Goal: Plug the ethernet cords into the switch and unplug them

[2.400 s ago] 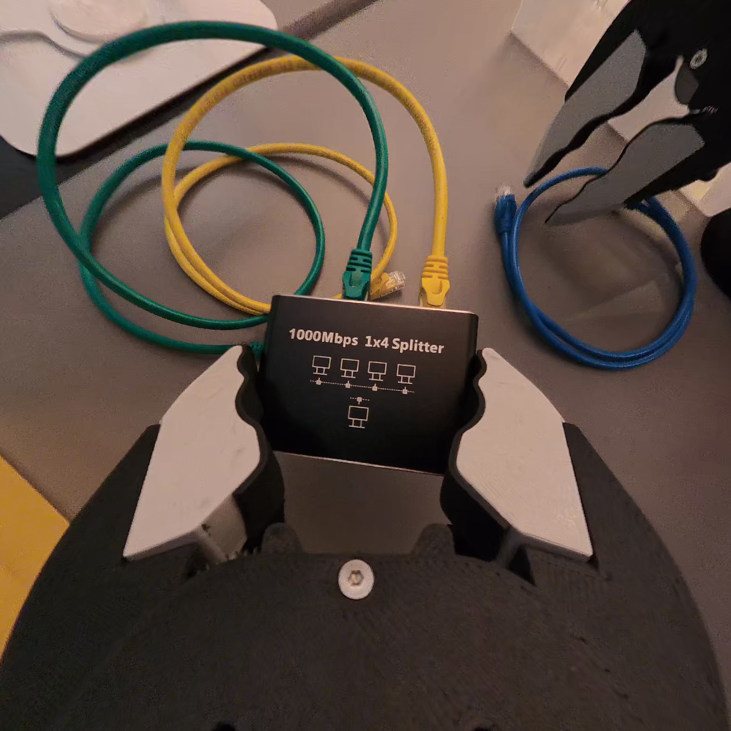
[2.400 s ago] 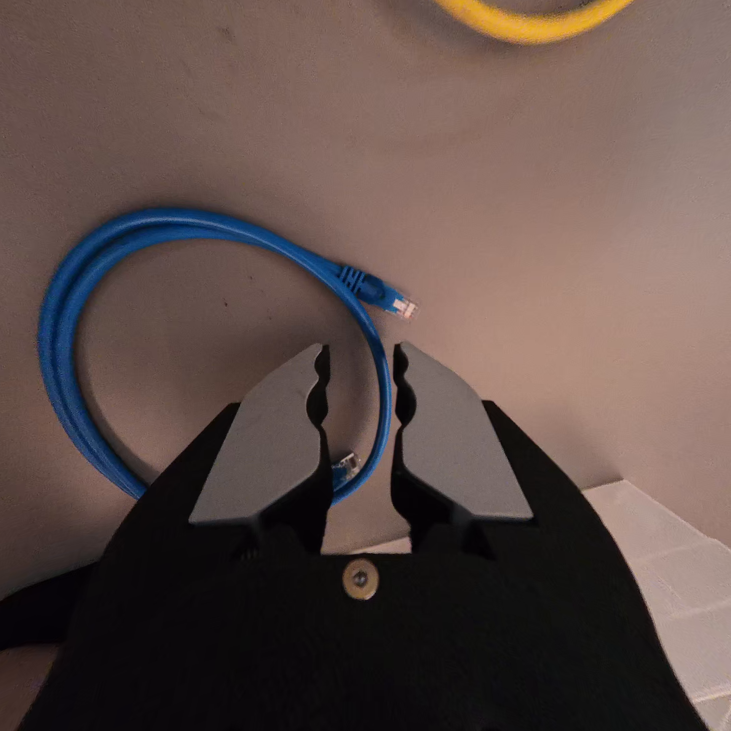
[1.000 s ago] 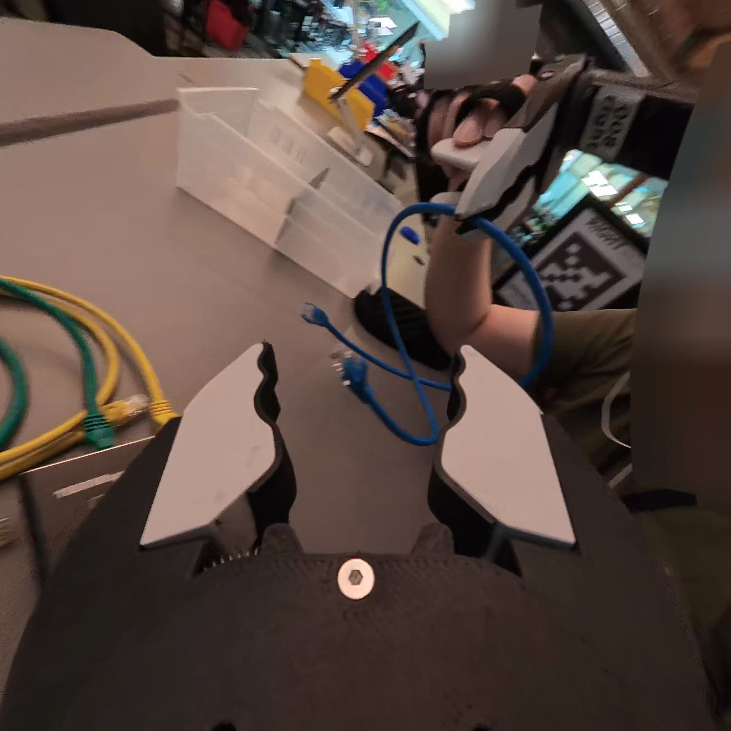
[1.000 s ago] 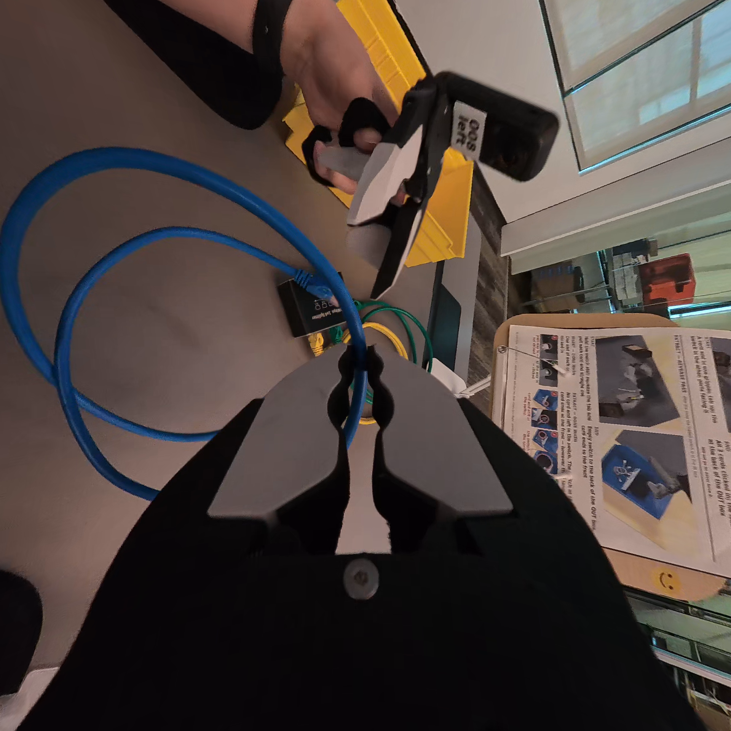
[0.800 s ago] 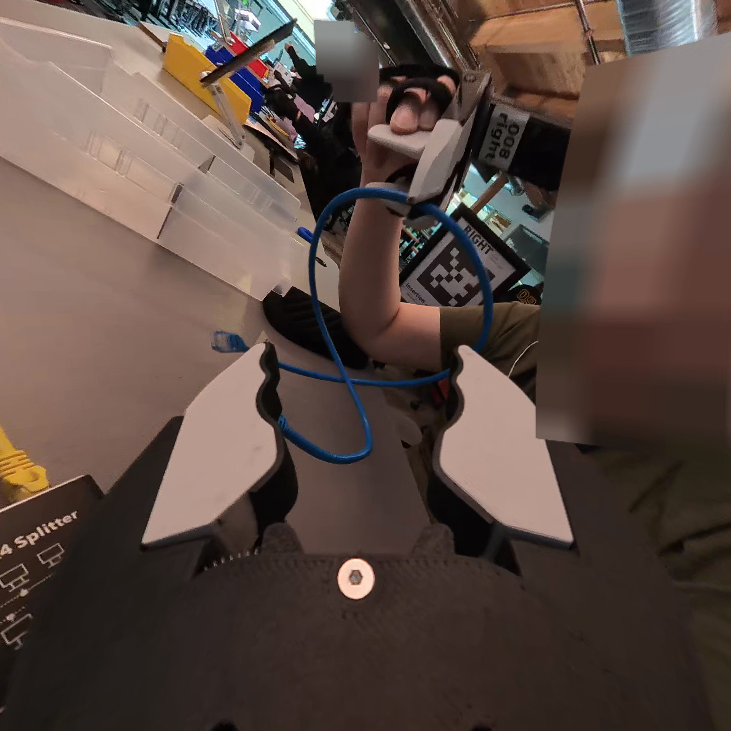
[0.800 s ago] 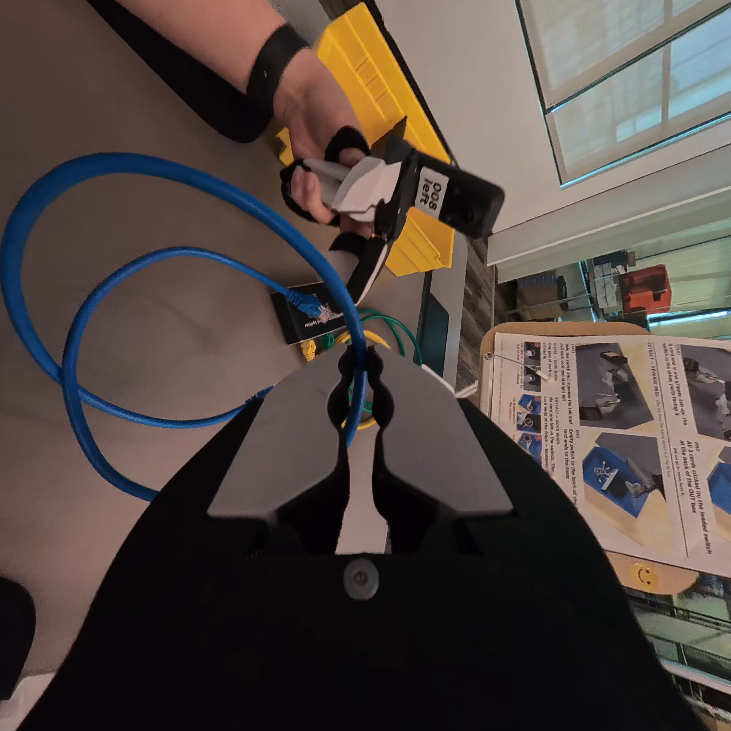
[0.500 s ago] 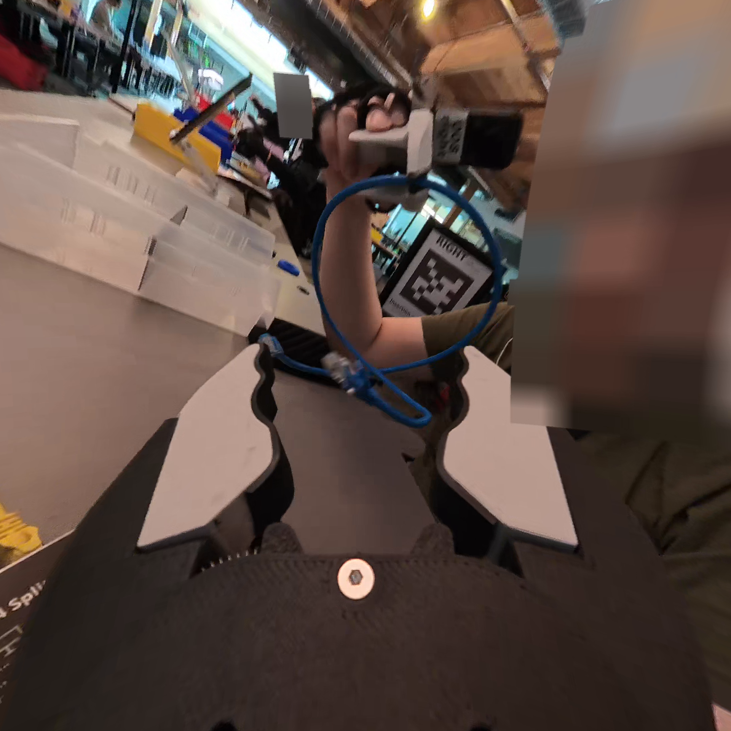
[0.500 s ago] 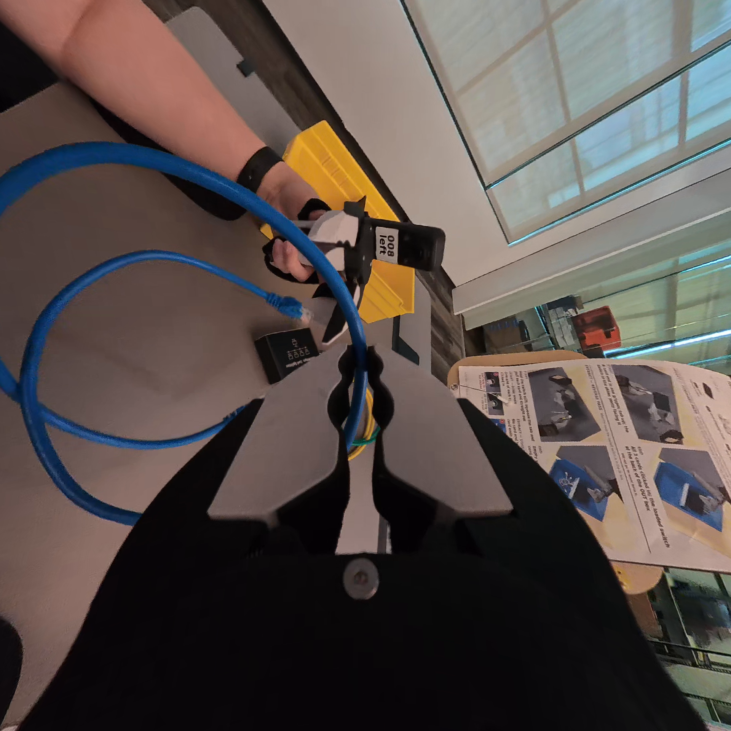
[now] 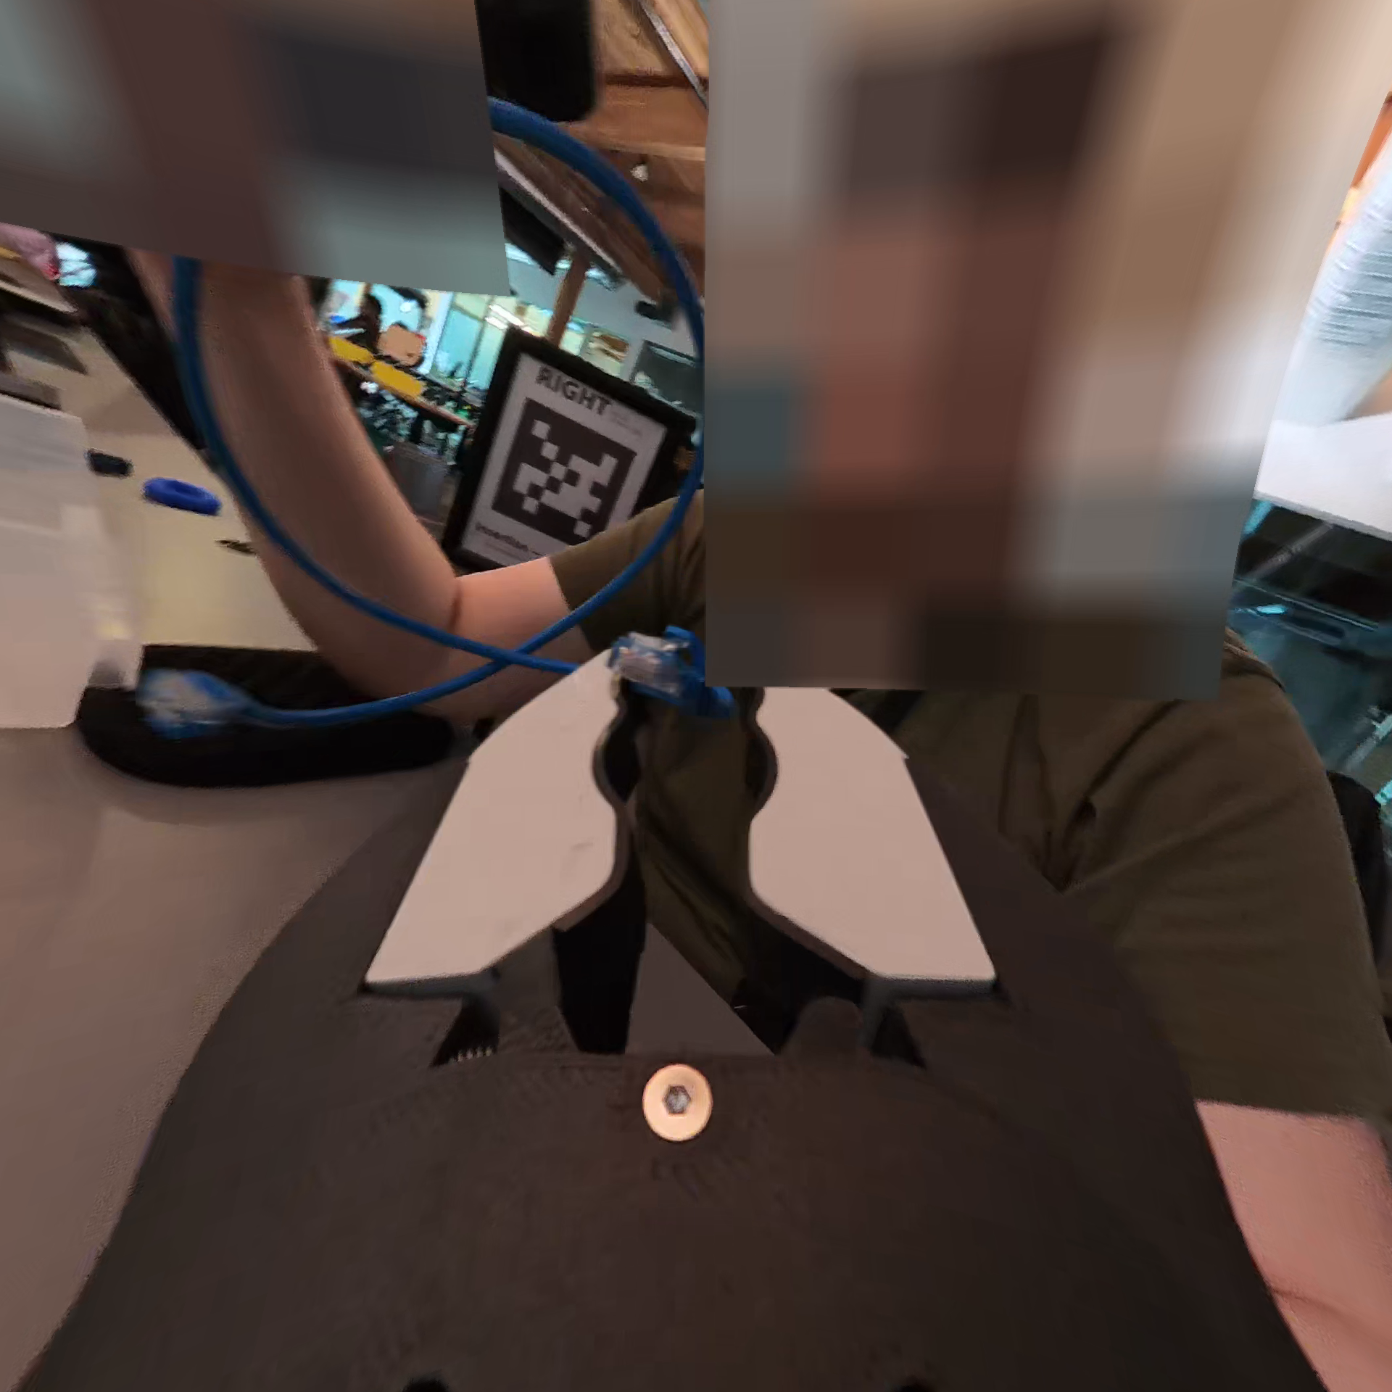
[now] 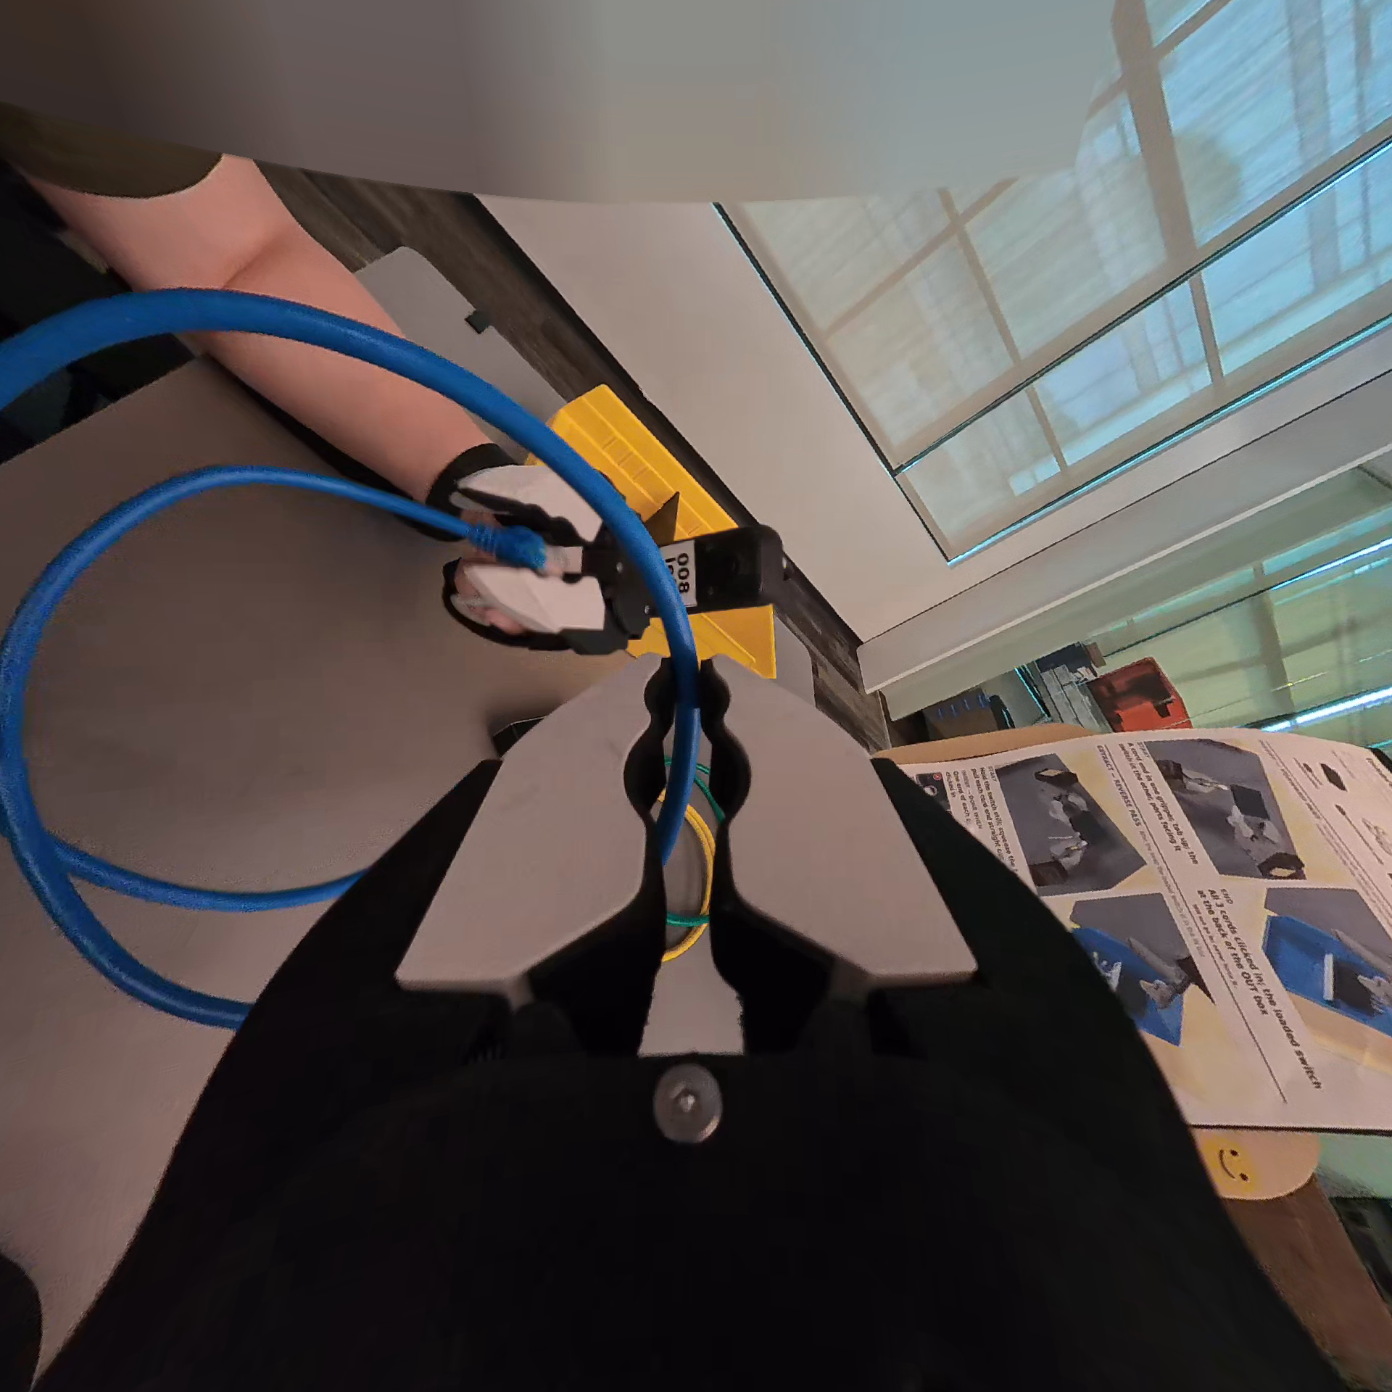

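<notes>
My right gripper (image 10: pixel 682 670) is shut on the blue ethernet cord (image 10: pixel 226 316) and holds its loop up above the grey table (image 10: pixel 226 678). My left gripper (image 9: pixel 685 682) has closed in on one blue plug (image 9: pixel 663 670), which sits between its fingertips; the right wrist view shows this too (image 10: pixel 520 546). The cord's other plug (image 9: pixel 181 697) hangs blurred near the table. Only a corner of the black switch (image 10: pixel 512 734) shows behind my right finger. The yellow cord (image 10: pixel 708 851) and the green cord (image 10: pixel 689 920) show through the jaw gap.
A yellow bin (image 10: pixel 625 452) stands behind the left gripper. An instruction sheet (image 10: pixel 1130 904) lies at the right. A framed black-and-white marker board (image 9: pixel 565 474), a black pad (image 9: pixel 264 738) and the person's forearm (image 9: pixel 316 489) are beyond the cord loop. The gap from one gripper's tips to the other's is roughly 15 cm.
My left gripper let go of the switch, swung toward the raised cord and narrowed onto its plug. My right gripper closed on the blue cord and lifted it off the table.
</notes>
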